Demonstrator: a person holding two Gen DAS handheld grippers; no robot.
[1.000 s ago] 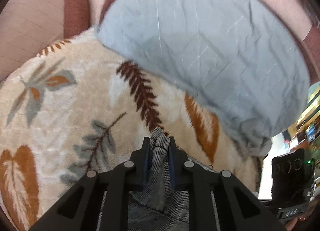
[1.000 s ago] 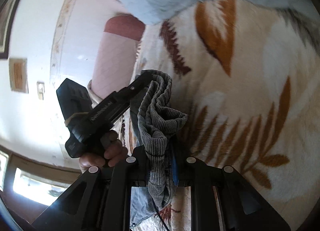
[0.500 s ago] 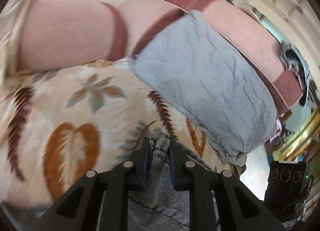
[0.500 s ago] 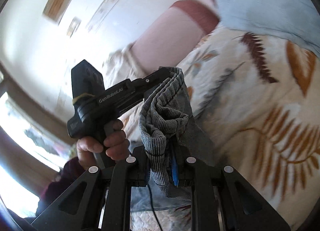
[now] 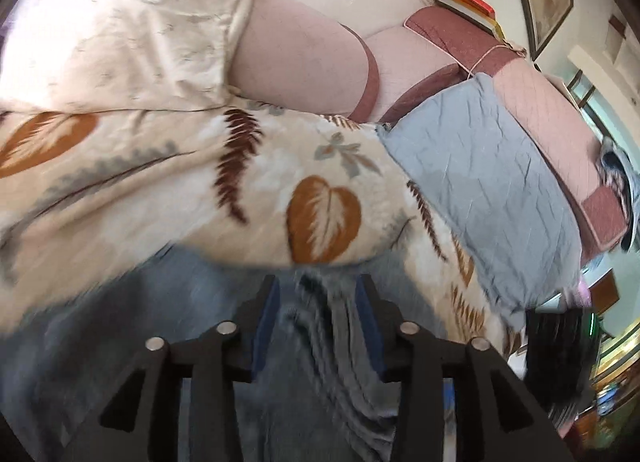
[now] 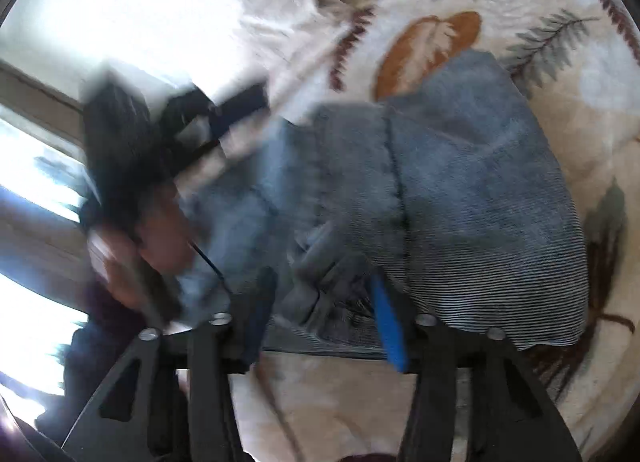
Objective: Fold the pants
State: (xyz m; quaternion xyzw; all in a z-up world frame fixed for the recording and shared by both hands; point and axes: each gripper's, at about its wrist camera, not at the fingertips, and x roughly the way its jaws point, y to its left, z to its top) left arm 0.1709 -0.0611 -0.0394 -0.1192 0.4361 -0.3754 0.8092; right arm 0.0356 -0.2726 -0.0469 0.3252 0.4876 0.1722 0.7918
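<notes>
A: Left gripper [image 5: 318,314] first: its jaws have just been opening, and the pants [image 5: 328,366] lie slack in the gap, no pad pressing on them. Released, I'd call it.

B: And beyond its fingertips?

A: The leaf-print blanket [image 5: 324,214], with a grey quilted cushion [image 5: 480,190] off to the gripper's right and a cream pillow [image 5: 120,30] far ahead on its left.

B: Across to the right gripper [image 6: 324,310], then. Same story: jaws have just been opening, a bunched fold of the striped grey cloth sits between them, loose. The blue pad [image 6: 386,322] stands clear of it.

A: Where's the bulk of the garment?

B: Just ahead of that gripper and to its right, laid doubled on the blanket. The other gripper and the hand [image 6: 132,246] holding it blur past on the left.

A: So the fold-over looks laid down, and this is the let-go.

B: My read too. Next should be both grippers backing straight off without snagging the cloth, then finding an edge for a further fold.
</notes>
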